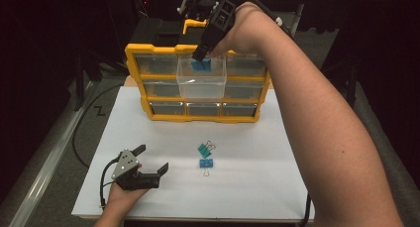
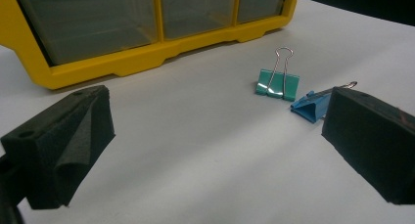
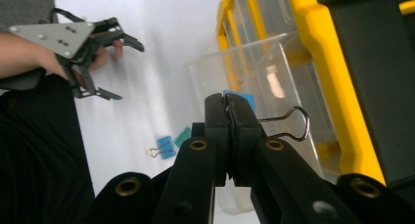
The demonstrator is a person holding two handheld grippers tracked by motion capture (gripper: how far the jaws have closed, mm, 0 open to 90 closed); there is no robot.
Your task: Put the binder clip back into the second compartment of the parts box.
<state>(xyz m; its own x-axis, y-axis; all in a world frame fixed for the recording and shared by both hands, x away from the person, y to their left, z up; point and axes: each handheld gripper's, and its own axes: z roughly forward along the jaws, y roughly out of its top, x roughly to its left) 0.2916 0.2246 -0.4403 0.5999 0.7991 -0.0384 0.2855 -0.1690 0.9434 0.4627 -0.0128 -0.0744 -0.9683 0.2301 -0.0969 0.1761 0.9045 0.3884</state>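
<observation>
White table sheet (image 1: 237, 187) under a yellow drawer cabinet (image 1: 133, 83). Clear drawer (image 1: 201, 83) pulled out of cabinet's top row. Above that drawer, right gripper (image 1: 202, 53) clamped shut on blue binder clip (image 1: 201, 65). Well before cabinet, left gripper (image 1: 151, 160) gaping, nothing between jaws.

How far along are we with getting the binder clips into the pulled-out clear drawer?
Nothing visibly lies in the pulled-out clear plastic drawer yet. In hand: the right gripper is shut on a blue binder clip above it. Left: a teal binder clip and another blue one on the white table.
</observation>
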